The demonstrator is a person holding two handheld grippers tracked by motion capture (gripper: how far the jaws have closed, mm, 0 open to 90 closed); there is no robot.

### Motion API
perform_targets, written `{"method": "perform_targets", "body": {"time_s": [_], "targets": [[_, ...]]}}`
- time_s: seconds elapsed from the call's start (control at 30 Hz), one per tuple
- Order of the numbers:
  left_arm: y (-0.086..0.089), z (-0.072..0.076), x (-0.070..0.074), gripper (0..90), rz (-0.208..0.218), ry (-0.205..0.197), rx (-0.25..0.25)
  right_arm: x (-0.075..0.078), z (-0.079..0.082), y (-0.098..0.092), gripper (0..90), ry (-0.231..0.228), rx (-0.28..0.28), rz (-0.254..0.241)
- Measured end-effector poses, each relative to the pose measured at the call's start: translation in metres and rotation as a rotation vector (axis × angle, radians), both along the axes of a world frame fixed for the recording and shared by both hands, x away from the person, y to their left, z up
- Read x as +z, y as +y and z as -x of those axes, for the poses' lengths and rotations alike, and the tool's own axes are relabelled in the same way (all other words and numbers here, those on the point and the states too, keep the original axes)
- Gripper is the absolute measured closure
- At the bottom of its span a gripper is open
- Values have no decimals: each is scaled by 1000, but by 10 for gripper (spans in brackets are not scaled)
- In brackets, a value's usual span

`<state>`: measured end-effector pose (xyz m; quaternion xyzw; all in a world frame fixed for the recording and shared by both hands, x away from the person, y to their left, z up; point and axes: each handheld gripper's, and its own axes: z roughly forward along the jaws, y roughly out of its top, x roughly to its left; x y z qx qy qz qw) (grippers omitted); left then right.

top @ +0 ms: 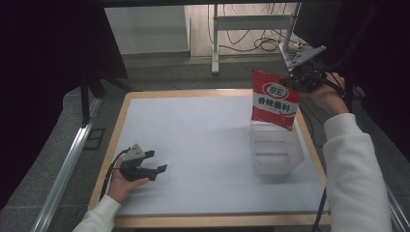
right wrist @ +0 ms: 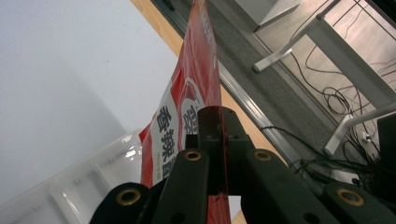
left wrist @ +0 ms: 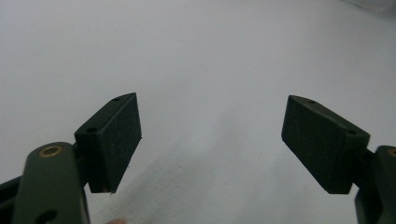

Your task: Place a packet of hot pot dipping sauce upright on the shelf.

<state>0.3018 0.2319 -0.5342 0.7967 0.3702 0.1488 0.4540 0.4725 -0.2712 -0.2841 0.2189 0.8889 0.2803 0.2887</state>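
Red pouch [top: 274, 99] above clear bin [top: 278, 152]

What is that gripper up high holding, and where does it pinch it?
The right gripper holds a red packet, pinched at its upper edge, hanging over the clear plastic box. The left gripper is open and holds nothing.

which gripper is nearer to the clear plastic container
Right. The right gripper holds the red seasoning packet just above the clear plastic container. The left gripper rests open on the white table, well off to the container's left.
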Motion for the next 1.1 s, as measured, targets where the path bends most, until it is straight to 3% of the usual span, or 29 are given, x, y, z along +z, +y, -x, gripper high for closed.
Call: {"method": "perform_targets", "body": {"time_s": [0.33,0.53,0.63,0.77,0.9,1.1], "targets": [[0,1,1,193,-1,-4,0,2,0,3,887,-49,19,-14],[1,1,1,193,1,-2,3,-7,-5,2,886,-56,18,-12],[1,1,0,193,1,-1,4,-11,-6,-2,887,-69,28,-36],[1,1,0,194,2,0,3,-13,-5,-4,887,-63,26,-19],[0,1,0,194,2,1,2,-11,-4,-6,887,-70,30,-44],[1,2,1,193,1,-1,0,-21,-3,-5,886,-63,43,-35]]}}
